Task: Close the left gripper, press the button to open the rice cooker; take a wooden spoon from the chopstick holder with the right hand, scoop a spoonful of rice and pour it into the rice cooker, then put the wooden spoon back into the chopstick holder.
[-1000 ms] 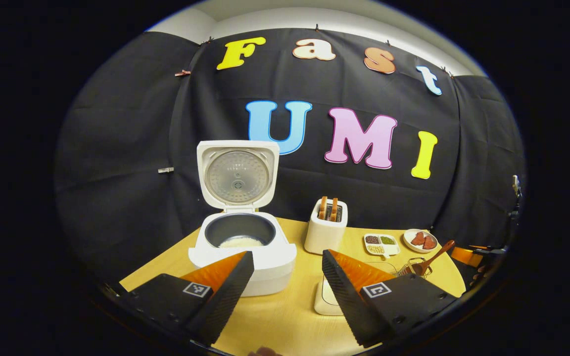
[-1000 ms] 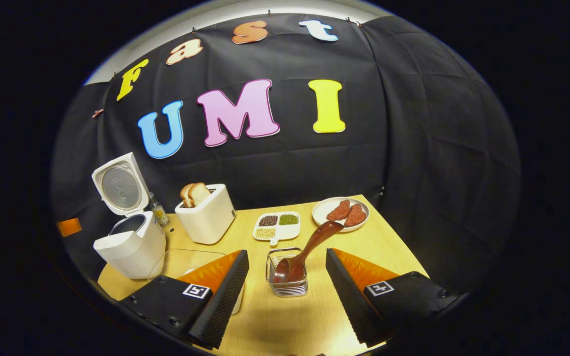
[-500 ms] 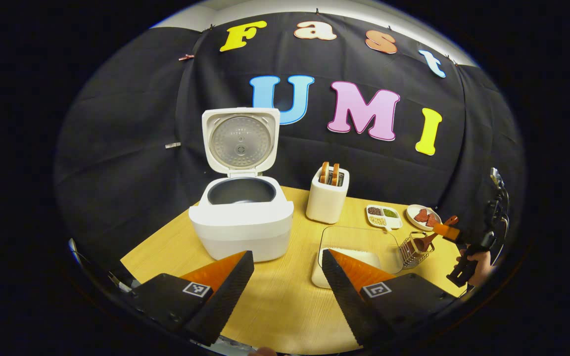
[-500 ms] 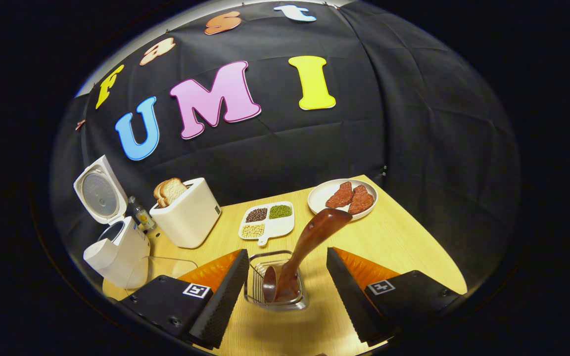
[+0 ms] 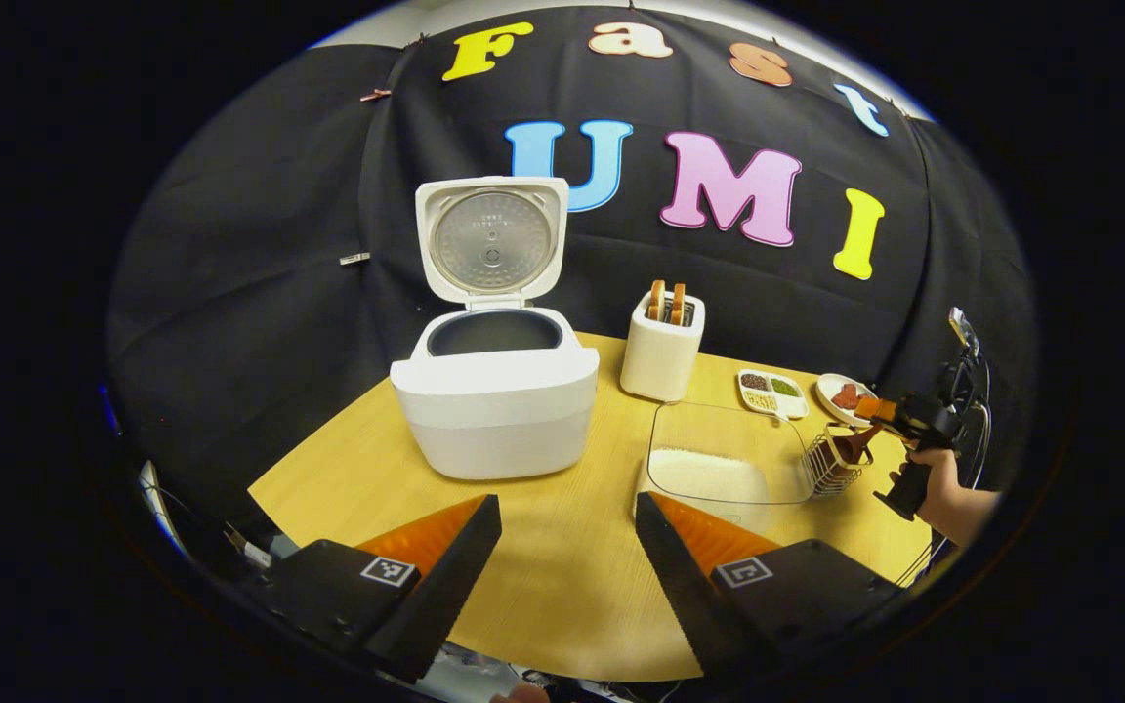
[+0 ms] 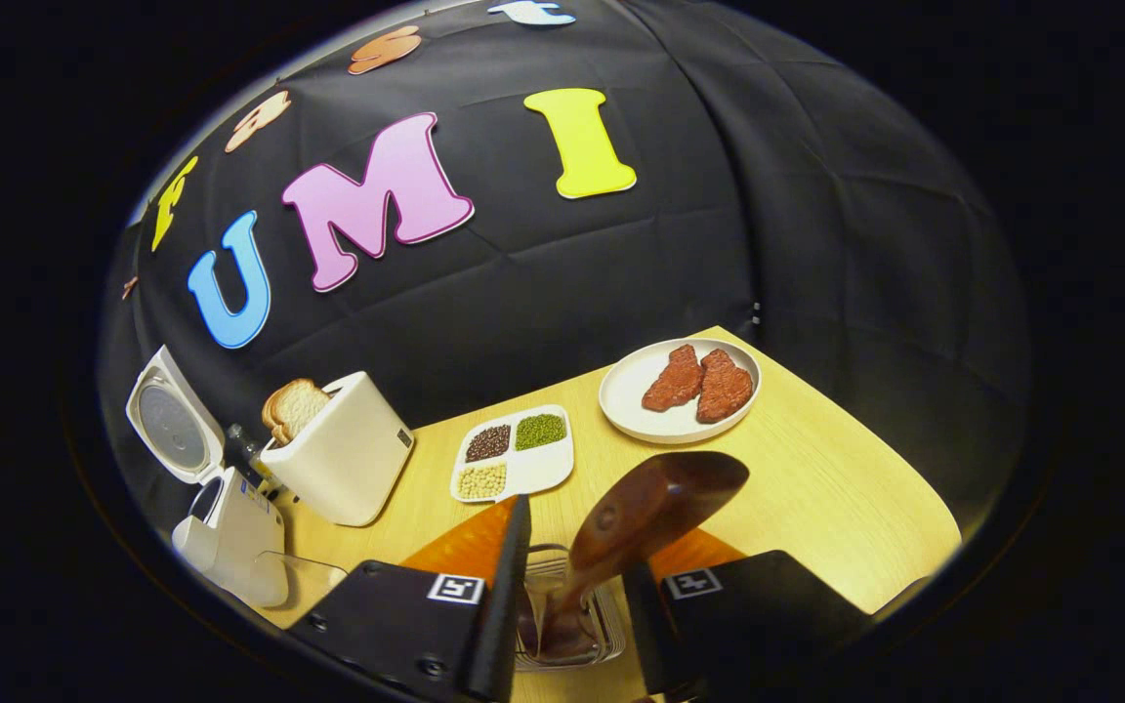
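Observation:
The white rice cooker point(image 5: 494, 410) stands on the wooden table with its lid point(image 5: 492, 239) up and its dark pot showing. My left gripper point(image 5: 567, 503) hangs open over the table's near edge, well short of the cooker. The wooden spoon point(image 6: 650, 503) leans out of the wire chopstick holder point(image 6: 562, 625). My right gripper point(image 6: 577, 532) straddles the spoon's handle with narrowed jaws, and a thin gap shows beside its left finger. A glass dish with white rice point(image 5: 719, 469) sits between the cooker and the holder point(image 5: 831, 464).
A white toaster point(image 5: 662, 347) with bread stands behind the glass dish. A sectioned dish of beans point(image 6: 514, 454) and a plate point(image 6: 641, 415) with two red meat pieces lie at the far right. A hand point(image 5: 948, 498) holds the right gripper by the table's right edge.
My right gripper came down over the holder and its fingers narrowed around the spoon handle. My left gripper drew back from the cooker toward the near table edge, still open.

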`<action>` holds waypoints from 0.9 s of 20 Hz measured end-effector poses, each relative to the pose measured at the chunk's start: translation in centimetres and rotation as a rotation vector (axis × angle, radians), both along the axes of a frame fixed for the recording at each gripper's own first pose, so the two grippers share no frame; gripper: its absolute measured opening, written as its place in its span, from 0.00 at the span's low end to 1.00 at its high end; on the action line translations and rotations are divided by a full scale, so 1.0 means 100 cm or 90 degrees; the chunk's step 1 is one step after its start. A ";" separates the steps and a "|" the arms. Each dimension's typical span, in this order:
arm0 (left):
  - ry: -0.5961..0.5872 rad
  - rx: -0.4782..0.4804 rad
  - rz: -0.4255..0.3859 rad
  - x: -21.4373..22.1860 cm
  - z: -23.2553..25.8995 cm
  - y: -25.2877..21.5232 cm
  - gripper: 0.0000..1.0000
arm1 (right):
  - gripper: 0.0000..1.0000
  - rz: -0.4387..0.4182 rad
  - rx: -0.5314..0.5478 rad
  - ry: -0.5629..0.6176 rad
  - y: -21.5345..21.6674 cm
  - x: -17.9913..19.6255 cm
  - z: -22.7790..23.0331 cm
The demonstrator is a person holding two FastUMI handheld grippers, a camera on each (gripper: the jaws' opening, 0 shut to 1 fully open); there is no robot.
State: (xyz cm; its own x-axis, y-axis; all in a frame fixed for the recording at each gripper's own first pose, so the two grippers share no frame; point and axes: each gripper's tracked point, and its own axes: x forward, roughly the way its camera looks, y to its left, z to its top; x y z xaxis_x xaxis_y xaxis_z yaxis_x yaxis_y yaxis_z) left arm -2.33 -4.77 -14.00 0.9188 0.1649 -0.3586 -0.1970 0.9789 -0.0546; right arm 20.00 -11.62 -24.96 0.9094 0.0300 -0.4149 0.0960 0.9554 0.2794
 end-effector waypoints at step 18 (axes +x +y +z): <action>-0.068 0.017 -0.094 0.007 0.003 0.040 0.96 | 0.17 0.065 -0.121 -0.120 0.072 -0.035 0.156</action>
